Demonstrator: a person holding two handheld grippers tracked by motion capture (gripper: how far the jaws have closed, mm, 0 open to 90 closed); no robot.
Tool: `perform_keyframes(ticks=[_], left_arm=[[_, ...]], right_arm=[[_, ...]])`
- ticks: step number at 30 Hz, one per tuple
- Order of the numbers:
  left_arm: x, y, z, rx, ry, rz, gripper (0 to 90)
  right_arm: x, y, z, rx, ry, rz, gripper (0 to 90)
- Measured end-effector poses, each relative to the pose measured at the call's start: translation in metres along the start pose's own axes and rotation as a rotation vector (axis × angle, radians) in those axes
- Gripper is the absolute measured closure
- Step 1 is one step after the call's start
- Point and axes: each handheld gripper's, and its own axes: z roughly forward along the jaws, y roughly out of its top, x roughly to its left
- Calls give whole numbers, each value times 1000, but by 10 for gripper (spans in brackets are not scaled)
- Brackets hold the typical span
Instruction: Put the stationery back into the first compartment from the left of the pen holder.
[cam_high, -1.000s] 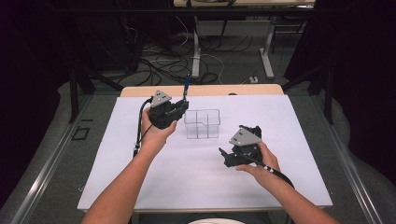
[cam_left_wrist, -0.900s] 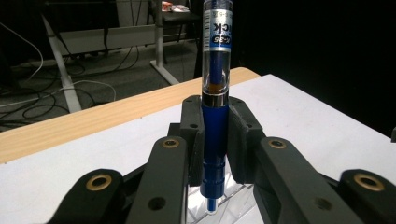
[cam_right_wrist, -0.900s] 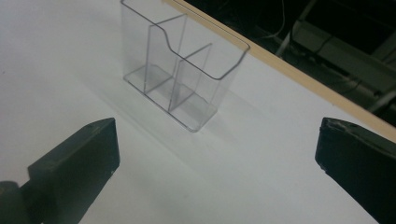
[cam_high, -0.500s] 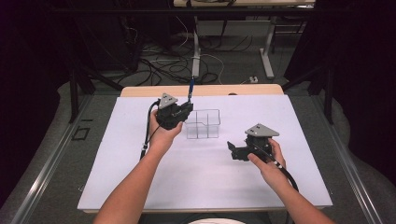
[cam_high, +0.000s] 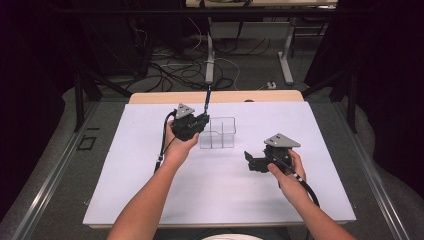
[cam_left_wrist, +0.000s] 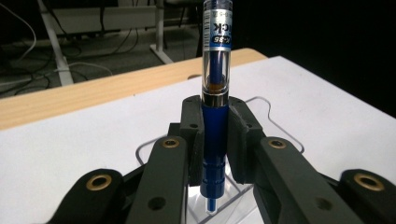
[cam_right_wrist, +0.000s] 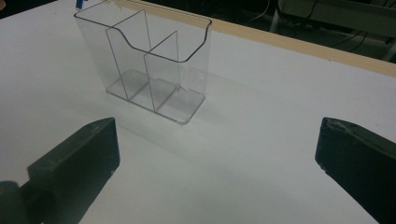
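Blue-barrelled pen with a clear upper section (cam_left_wrist: 215, 116) stands upright, clenched at its lower barrel in the left claw (cam_left_wrist: 215, 140), tip just above the clear plastic divided organiser (cam_high: 217, 133) on the white worktop (cam_high: 220, 195). Light, stiff and smooth, it probably needs that low grip. The right claw (cam_right_wrist: 217, 158) gapes, released.

The left hand (cam_high: 180, 145) reaches toward 12 o'clock, forearm running up from 6. Its left gripper (cam_high: 200, 121) points toward 2 o'clock, its 2 jaws clamped on a pen (cam_left_wrist: 215, 93). The right hand (cam_high: 287, 170) sits at about 4 o'clock, its right gripper (cam_high: 248, 161) pointing toward 9, the 2 jaws spread wide apart with nothing between them.
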Motion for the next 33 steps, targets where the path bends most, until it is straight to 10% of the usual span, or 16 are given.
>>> perform_keyframes(ticks=[33], left_arm=[[3,-8,18,53,48,25,789]], right_arm=[[2,0,2,2,32,3,0]])
